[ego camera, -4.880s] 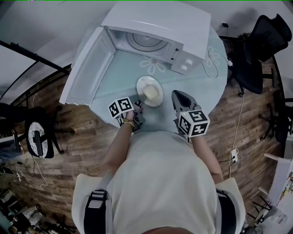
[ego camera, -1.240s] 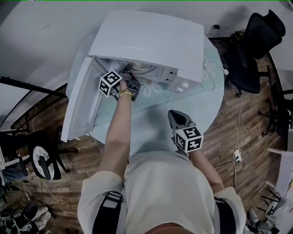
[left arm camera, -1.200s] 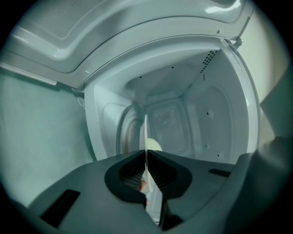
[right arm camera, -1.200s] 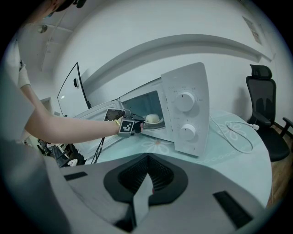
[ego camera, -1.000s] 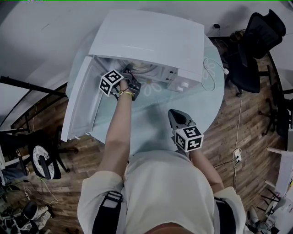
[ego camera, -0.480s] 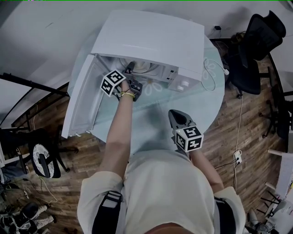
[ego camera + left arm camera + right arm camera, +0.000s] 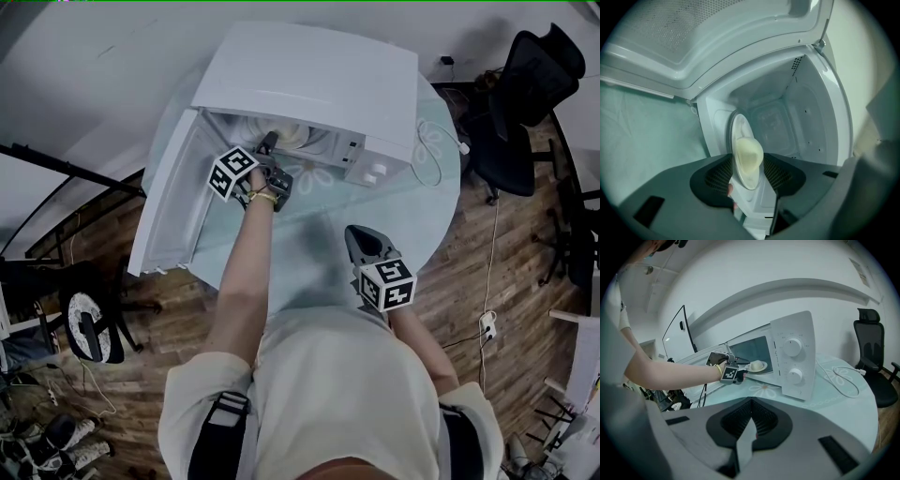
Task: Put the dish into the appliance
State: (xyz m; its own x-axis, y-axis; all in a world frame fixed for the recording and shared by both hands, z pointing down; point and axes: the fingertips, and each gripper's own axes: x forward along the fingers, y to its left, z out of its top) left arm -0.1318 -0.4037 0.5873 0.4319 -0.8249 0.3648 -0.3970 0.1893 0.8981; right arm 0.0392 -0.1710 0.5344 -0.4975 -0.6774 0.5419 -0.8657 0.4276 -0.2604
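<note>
Reaching into the microwave (image 7: 309,80) at 12 o'clock on the counter (image 7: 309,258), the left gripper (image 7: 268,145) has just been opening its jaws, now released, with the dish (image 7: 739,137) between them inside the cavity. The door (image 7: 178,197) swings wide toward 9 o'clock. The right gripper (image 7: 358,234), jaws clenched on nothing, hovers near the counter's 5 o'clock edge.

Left arm (image 7: 242,281): extended forward, almost straight, away from the torso.
Left hand (image 7: 261,187): closed round the gripper's handle.
Left gripper (image 7: 269,146): pointed forward and slightly down. The jaws have just been opening and are set wide apart. The rim of the dish (image 7: 742,154) is seen between them, not pressed by either pad.
Right arm (image 7: 424,333): bent and kept close to the torso.
Right gripper (image 7: 359,234): held low, tilted forward and down. The jaws are brought together and nothing is gripped.
</note>
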